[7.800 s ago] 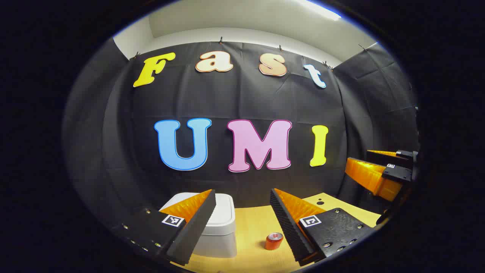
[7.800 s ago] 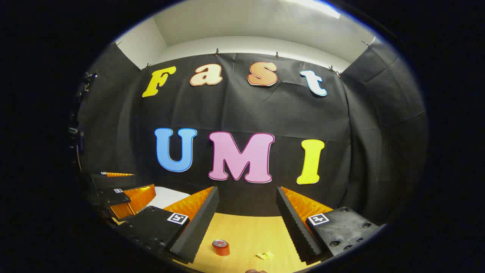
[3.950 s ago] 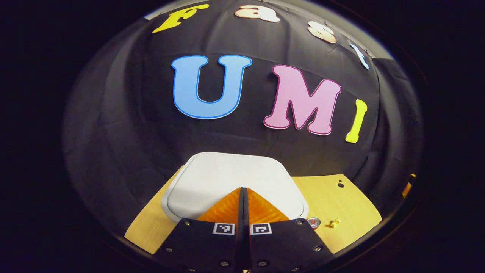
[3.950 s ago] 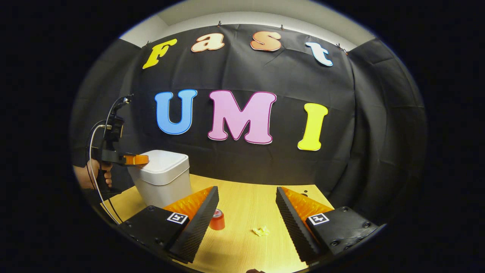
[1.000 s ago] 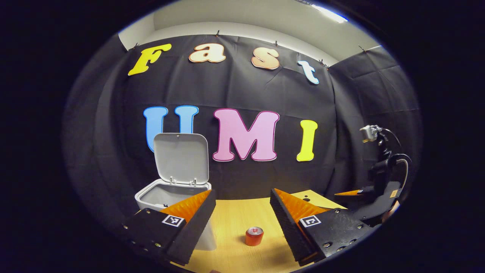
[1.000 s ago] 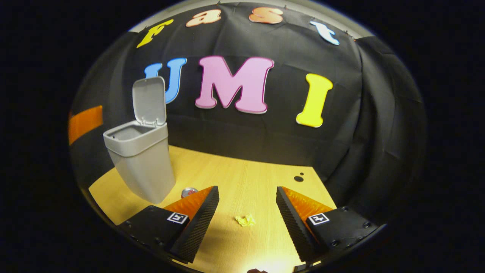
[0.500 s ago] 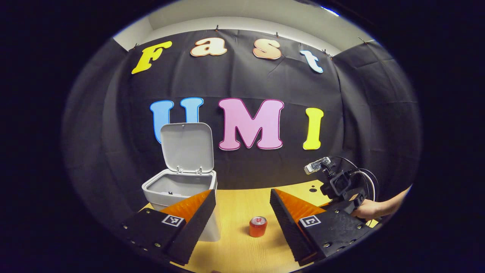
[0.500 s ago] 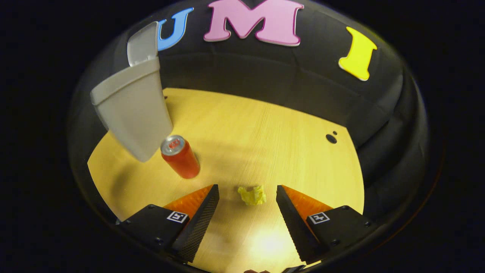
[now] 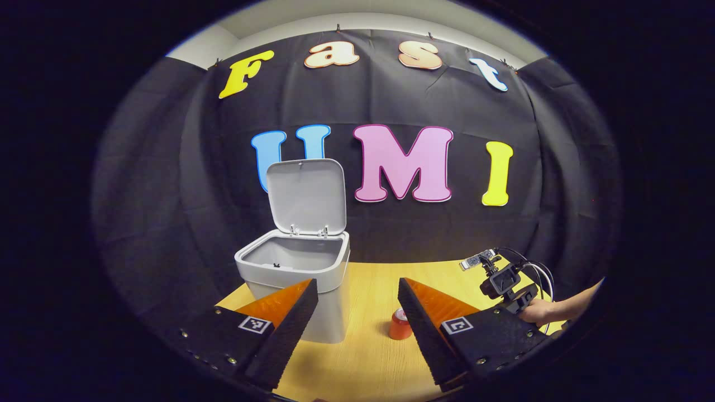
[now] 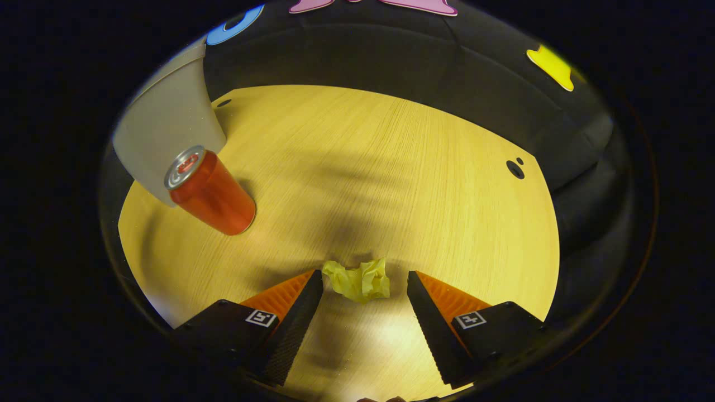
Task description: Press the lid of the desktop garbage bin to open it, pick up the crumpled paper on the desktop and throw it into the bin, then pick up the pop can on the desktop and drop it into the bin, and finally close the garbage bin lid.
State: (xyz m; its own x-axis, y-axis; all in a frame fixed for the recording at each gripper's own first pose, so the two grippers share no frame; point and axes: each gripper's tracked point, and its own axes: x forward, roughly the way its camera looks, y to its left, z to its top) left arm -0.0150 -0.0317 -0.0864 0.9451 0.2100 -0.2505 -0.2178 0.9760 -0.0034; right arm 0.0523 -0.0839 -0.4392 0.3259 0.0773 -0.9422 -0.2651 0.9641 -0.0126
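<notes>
In the right gripper view the right gripper (image 10: 364,285) points steeply down at the wooden table (image 10: 391,167) with its two fingers spread wide apart, and the crumpled paper (image 10: 357,280), a small yellow wad, lies on the table just beyond the fingertips, in line with the gap between them and a little nearer the left-hand finger; neither finger touches it. Up and to the left of that finger stands the pop can (image 10: 211,191), upright on the table, well apart from the paper and just in front of the pale wall of the bin (image 10: 162,131), whose lower body shows at the upper left. In the left gripper view the left gripper (image 9: 357,290) is held level above the table (image 9: 363,357), its fingers also wide apart with nothing between them. Ahead of its left-hand finger stands the bin (image 9: 296,279) with its lid (image 9: 306,194) swung up on its rear hinge, nearly upright against the booth wall, and the bin's mouth open. The can (image 9: 399,325) shows just beside the inner edge of the right-hand finger, partly hidden by it. Beyond that finger, a hand (image 9: 539,311) holds the other gripper low over the table.
</notes>
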